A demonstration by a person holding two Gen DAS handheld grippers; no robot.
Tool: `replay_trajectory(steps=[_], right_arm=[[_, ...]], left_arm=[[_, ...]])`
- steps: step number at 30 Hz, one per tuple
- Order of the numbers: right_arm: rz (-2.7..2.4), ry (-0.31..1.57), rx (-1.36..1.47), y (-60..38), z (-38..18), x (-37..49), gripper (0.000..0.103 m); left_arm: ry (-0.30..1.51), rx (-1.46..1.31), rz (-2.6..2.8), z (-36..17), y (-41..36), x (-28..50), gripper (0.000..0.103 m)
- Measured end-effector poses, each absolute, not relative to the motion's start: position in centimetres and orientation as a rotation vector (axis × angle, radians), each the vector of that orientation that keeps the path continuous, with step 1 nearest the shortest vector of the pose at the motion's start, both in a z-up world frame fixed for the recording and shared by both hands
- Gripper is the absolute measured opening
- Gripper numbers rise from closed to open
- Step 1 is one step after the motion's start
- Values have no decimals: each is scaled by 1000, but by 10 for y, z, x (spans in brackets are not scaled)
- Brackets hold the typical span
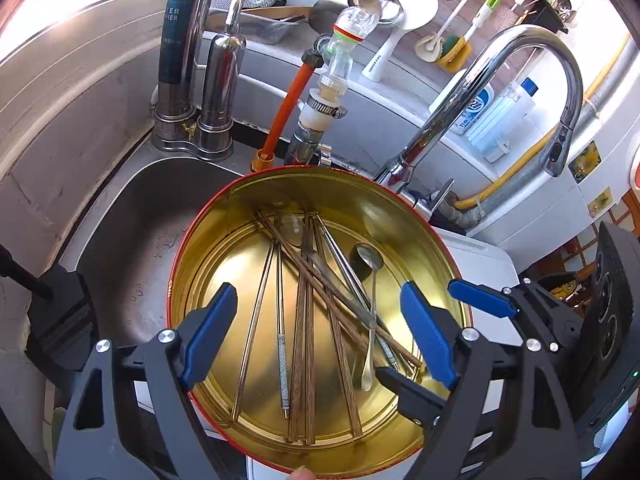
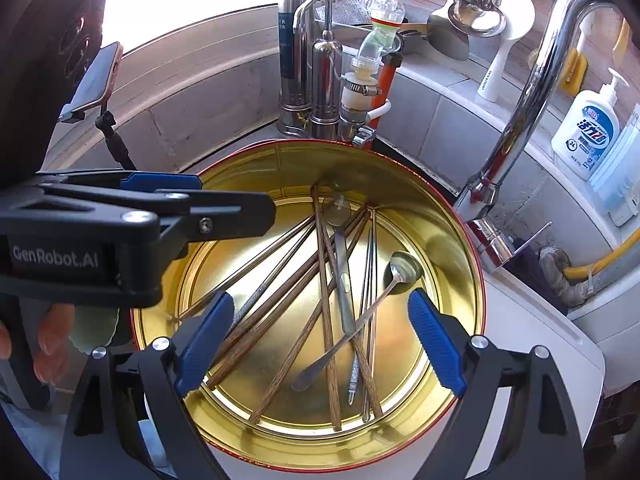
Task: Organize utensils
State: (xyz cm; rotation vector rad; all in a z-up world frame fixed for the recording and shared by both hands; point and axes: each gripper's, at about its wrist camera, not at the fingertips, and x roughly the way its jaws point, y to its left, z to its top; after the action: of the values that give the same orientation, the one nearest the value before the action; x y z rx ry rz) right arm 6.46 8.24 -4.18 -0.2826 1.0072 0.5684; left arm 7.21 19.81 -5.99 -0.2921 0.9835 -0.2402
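Observation:
A round gold tin with a red rim (image 1: 424, 216) (image 2: 448, 216) sits at the sink's edge. Inside lie several wooden chopsticks (image 1: 304, 344) (image 2: 326, 320), thin metal chopsticks (image 1: 282, 360) (image 2: 370, 280), a small metal spoon (image 1: 370, 264) (image 2: 402, 268) and a larger spoon (image 1: 294, 226) (image 2: 344, 276), all crossed in a loose pile. My left gripper (image 1: 318, 332) is open and empty above the tin. My right gripper (image 2: 320, 340) is open and empty above the tin; it also shows in the left wrist view (image 1: 448, 334) at the right. The left gripper's fingers (image 2: 224, 212) reach over the tin's left rim.
A steel sink basin (image 1: 132, 248) lies left of the tin. A chrome tap (image 1: 532, 64) (image 2: 532, 92) arches on the right. A water purifier (image 1: 180, 60) (image 2: 296, 56), hanging ladles (image 1: 376, 0), a soap bottle (image 2: 588, 132) and a white board (image 2: 540, 332) surround it.

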Motion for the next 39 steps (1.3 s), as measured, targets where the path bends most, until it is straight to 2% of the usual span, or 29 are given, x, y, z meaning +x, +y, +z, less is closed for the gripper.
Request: replay_trajectory(steps=[13, 39], right_arm=[[467, 1090, -370, 77, -38, 65, 93], [456, 1095, -355, 75, -34, 59, 93]], left_arm=[[1011, 25, -131, -51, 194, 55, 86], [1028, 57, -117, -53, 195, 45, 86]])
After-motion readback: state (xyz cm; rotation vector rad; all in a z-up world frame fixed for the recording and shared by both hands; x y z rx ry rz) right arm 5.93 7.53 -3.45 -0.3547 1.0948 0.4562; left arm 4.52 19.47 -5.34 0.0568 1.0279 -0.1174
